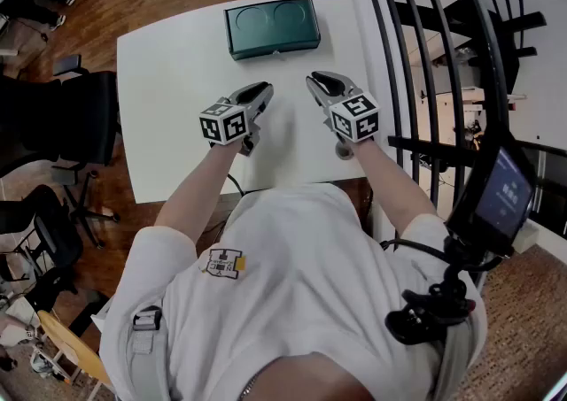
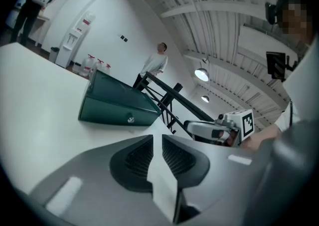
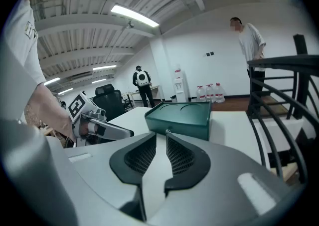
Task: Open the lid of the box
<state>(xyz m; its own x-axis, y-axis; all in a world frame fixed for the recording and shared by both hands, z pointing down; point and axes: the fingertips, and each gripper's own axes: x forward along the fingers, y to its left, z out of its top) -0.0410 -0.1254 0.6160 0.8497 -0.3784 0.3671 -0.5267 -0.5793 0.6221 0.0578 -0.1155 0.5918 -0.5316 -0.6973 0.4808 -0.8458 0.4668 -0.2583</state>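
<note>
One white tabletop point(image 1: 173, 125), one dark green box point(image 1: 271, 27) on it. All places below are taken from the box.

- Well left of the box, off the tabletop: black office chairs point(image 1: 89, 107) on the wood floor, at least two.
- Near side of the box, a little left: left gripper point(image 1: 265, 90), one marker cube point(image 1: 223, 122) at its rear. It is clear of the box. In the left gripper view its two fingers point(image 2: 141, 156) stand a narrow slit apart, with only bare tabletop showing between them. They hold nothing.
- The box sits at the far middle of the tabletop. One lid point(image 1: 269, 15), down and closed, carries two round recesses side by side. One small metal latch point(image 2: 130, 119) is on the front wall facing the grippers.
- Near side of the box, a little right: right gripper point(image 1: 316, 82), one marker cube point(image 1: 355, 116). It is also clear of the box. In the right gripper view its two fingers point(image 3: 182, 156) are slightly parted, a touch wider than the left pair, and hold nothing. The latch lines up just beyond their tips.
- Right of the box, past the tabletop edge: one black railing point(image 1: 416, 45).
- Behind the box in the right gripper view: two people standing, well apart.
</note>
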